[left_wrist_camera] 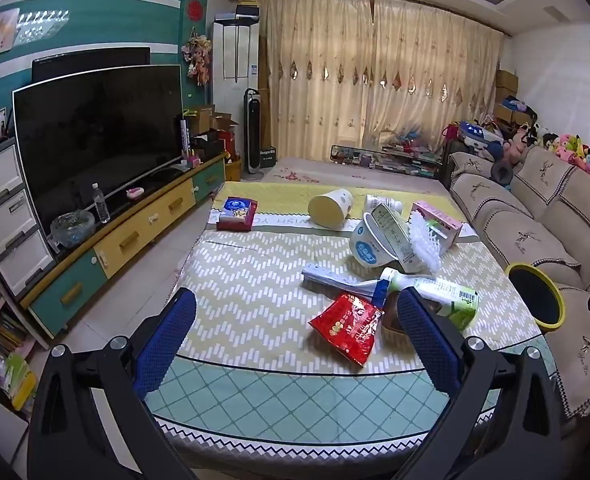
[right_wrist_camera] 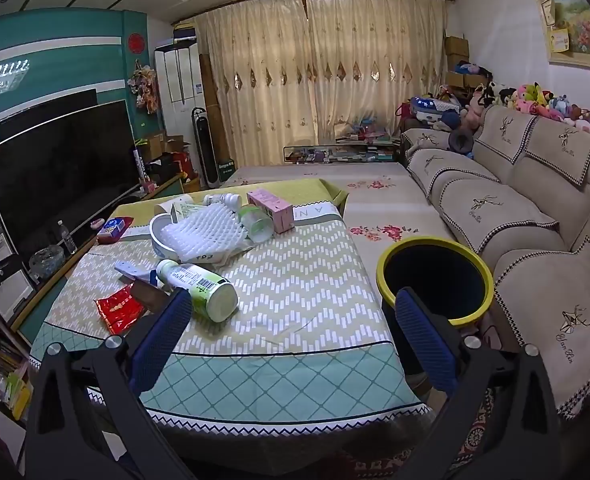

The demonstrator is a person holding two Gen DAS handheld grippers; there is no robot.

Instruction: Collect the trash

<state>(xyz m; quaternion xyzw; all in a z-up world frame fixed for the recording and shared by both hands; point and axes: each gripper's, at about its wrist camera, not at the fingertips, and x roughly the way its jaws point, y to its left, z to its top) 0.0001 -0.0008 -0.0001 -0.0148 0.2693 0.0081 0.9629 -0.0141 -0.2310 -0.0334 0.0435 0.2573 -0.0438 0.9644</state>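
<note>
Blue-padded jaws on your left gripper (left_wrist_camera: pixel 295 340) and right gripper (right_wrist_camera: pixel 295 340) are spread wide, holding nothing, both above the table's (right_wrist_camera: pixel 295 280) near edge. Red wrapper (left_wrist_camera: pixel 345 326) and green bottle (right_wrist_camera: pixel 199 290) lie just ahead among other trash; yellow-rimmed bin (right_wrist_camera: pixel 435 280) stands between table and sofa (right_wrist_camera: pixel 515 220).

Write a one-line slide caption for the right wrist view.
Open right gripper hovers over a cloth-covered table littered with trash, beside a yellow-rimmed bin.
</note>
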